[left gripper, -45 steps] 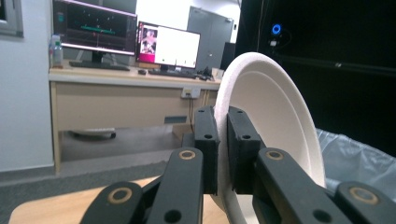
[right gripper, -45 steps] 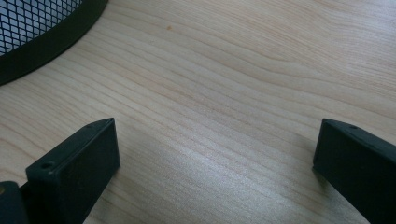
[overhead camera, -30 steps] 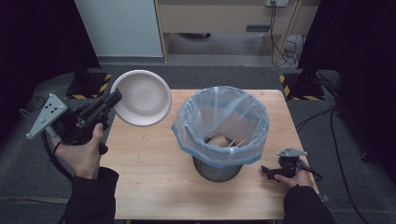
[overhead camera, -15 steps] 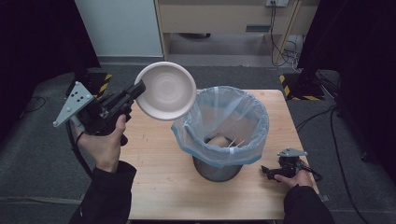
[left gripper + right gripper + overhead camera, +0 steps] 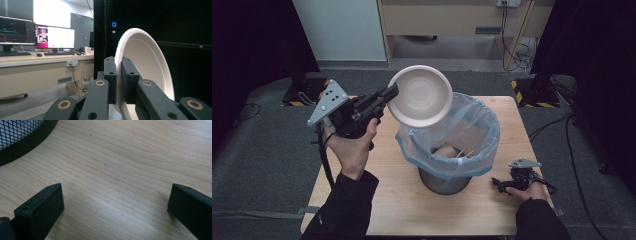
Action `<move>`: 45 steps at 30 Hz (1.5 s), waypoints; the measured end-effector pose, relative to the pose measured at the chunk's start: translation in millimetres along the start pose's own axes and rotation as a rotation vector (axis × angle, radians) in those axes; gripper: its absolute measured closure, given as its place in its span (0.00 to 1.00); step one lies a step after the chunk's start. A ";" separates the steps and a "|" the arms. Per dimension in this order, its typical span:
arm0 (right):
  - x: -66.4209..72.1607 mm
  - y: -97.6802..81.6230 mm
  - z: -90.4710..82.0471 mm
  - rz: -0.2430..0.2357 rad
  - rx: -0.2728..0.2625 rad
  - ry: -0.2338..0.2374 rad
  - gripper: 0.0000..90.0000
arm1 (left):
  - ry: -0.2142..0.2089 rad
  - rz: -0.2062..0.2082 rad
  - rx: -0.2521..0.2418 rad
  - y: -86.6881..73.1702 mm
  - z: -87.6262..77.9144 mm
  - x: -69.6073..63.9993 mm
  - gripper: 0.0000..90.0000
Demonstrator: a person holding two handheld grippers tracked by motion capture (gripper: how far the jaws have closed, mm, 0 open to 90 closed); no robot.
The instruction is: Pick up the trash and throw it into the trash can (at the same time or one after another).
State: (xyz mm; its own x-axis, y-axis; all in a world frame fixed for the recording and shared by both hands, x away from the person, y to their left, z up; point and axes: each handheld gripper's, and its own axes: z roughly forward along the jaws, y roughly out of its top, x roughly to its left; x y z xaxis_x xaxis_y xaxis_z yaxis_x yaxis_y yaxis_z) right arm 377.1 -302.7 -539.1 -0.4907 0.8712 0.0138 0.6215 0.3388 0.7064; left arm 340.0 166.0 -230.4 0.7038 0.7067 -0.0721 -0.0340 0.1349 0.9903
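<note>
Nearest you in the high view, your right tongs (image 5: 498,183) rest low on the wooden surface (image 5: 387,200), at its right front edge, just beside the base of the bin (image 5: 447,181). In the right gripper view their jaws stand wide apart with bare wood grain between them and nothing gripped; the black mesh wall of the bin shows at the upper left corner there, near but not touching the jaws.

A little farther in, at the left, your left hand (image 5: 352,150) holds the left tongs (image 5: 392,95) raised above the surface, pointing toward the right of the picture. They are clamped on the rim of the white bowl (image 5: 421,96). In the left gripper view the two pads sit close together with the thin edge of the bowl (image 5: 147,65) pinched between them, and the bowl stands on edge, its hollow facing to the right of that view.

In the high view the bowl hangs tilted in the air over the far left lip of the bin's pale blue liner bag (image 5: 484,135), its hollow turned up toward the camera. Inside the bag lie some scraps (image 5: 451,152), among them thin wooden sticks; what the rest is I cannot tell.

Beyond the surface, the left gripper view shows a desk with lit monitors (image 5: 55,37).
</note>
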 end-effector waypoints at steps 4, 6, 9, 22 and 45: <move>-0.1 0.0 0.1 -0.002 -0.001 0.000 0.01 | -0.014 0.003 0.025 -6.4 11.8 -4.4 0.93; -0.1 0.0 0.1 -0.002 -0.001 0.000 0.01 | -0.022 0.004 0.041 -11.0 18.4 -6.4 0.93; -0.1 0.0 0.1 -0.002 -0.001 -0.001 0.01 | -0.032 -0.001 0.063 -18.8 28.5 -9.1 0.93; -0.1 0.3 0.3 -0.006 0.001 0.003 0.01 | -0.101 -0.023 0.197 -55.4 65.1 -16.6 0.88; 0.2 0.3 0.3 -0.006 0.001 0.001 0.01 | 0.134 -0.051 0.314 -116.8 -56.2 44.3 0.34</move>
State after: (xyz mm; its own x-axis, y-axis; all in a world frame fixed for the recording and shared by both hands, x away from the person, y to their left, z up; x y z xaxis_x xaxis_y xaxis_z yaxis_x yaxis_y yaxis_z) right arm 377.3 -302.3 -539.1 -0.4946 0.8690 0.0104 0.6192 0.3440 0.7059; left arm 335.3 220.5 -356.0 0.5991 0.7921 -0.1171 0.2334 -0.0328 0.9718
